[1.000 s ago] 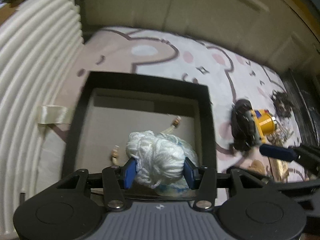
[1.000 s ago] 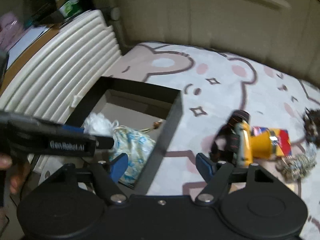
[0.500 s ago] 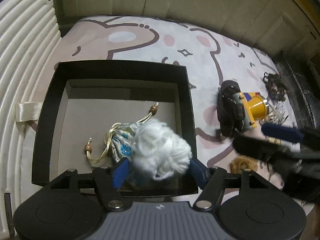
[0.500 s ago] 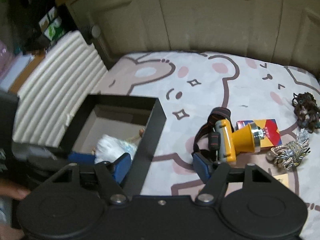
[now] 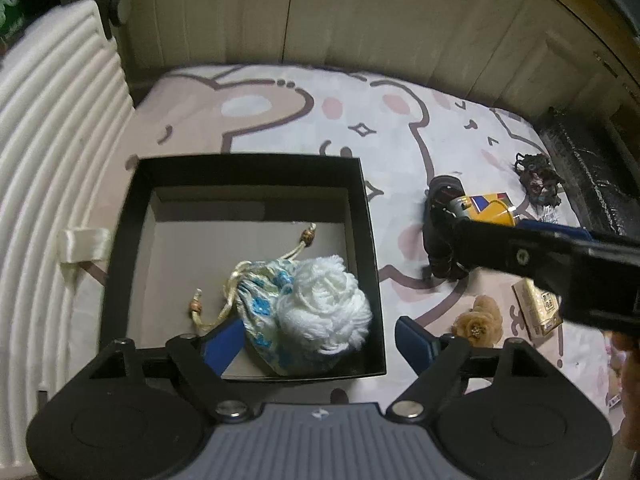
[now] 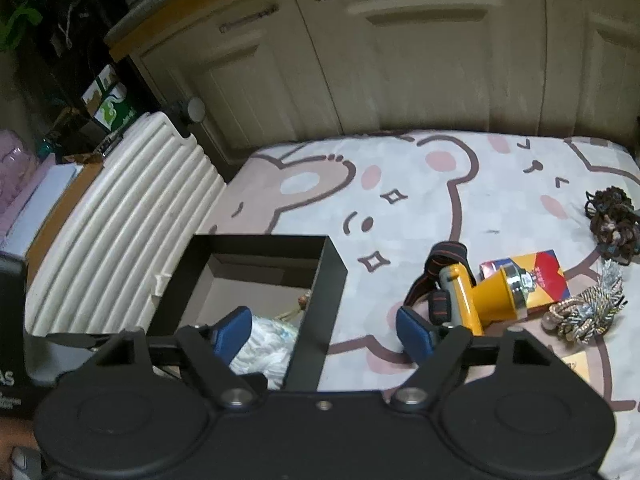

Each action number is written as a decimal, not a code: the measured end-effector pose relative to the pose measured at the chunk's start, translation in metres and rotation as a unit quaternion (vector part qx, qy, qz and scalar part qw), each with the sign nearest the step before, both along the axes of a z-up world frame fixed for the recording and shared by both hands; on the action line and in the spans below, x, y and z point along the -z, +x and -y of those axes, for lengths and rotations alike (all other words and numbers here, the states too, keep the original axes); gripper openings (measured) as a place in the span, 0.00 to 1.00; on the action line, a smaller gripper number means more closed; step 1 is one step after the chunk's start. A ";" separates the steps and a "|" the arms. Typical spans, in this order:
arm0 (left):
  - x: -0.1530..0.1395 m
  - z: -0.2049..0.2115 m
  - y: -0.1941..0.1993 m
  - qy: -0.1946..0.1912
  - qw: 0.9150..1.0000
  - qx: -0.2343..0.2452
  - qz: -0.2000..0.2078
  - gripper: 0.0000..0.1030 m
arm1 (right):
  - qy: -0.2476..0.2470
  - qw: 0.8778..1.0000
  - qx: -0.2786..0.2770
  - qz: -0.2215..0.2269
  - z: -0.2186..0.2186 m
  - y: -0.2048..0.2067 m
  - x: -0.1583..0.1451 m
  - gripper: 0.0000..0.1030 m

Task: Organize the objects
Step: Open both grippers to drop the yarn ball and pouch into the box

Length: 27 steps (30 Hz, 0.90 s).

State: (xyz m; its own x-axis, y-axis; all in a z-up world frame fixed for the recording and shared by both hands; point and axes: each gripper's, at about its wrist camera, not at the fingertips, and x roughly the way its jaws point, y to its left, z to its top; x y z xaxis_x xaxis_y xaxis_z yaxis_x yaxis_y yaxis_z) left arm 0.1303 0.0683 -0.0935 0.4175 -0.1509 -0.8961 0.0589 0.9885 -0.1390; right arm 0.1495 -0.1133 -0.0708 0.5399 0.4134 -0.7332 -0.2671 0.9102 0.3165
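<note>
White yarn ball (image 5: 326,304) atop floral drawstring pouch (image 5: 264,312) in black box (image 5: 248,172).

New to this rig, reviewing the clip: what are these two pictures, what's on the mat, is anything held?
A person holds a two-finger gripper in each hand; each picture comes from a fisheye camera on one gripper, looking along its blue fingers. The left gripper has just been opening; its pads stand clear of the white yarn ball, which lies against a blue-flowered drawstring pouch in the black open box. The right gripper is open, holding nothing. On the bear-print mat lie a yellow headlamp, a dark yarn tangle and a beige fabric flower.
</note>
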 end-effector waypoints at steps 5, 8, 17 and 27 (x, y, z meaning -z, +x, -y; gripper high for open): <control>-0.016 -0.005 -0.008 0.023 0.999 -0.017 0.028 0.86 | 0.014 1.000 0.008 0.018 0.001 -0.004 -0.010 0.81; -0.025 -0.010 -0.013 0.030 0.998 -0.035 0.045 0.88 | 0.012 1.000 0.011 0.026 0.001 -0.006 -0.015 0.83; -0.044 -0.023 -0.027 0.051 0.993 -0.073 0.073 0.92 | -0.015 0.999 0.012 0.041 0.000 -0.015 -0.019 0.96; -0.053 -0.031 -0.038 0.072 0.988 -0.095 0.093 0.99 | -0.051 0.996 0.027 0.061 0.006 -0.024 -0.025 1.00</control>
State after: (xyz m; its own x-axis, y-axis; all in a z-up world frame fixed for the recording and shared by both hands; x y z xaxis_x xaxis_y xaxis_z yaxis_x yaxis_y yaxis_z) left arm 0.0918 0.0993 -0.0404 0.5852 0.0701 -0.8079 -0.1194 0.9928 -0.0004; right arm 0.1253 -0.1194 -0.0455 0.6471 0.3078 -0.6976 -0.2473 0.9502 0.1898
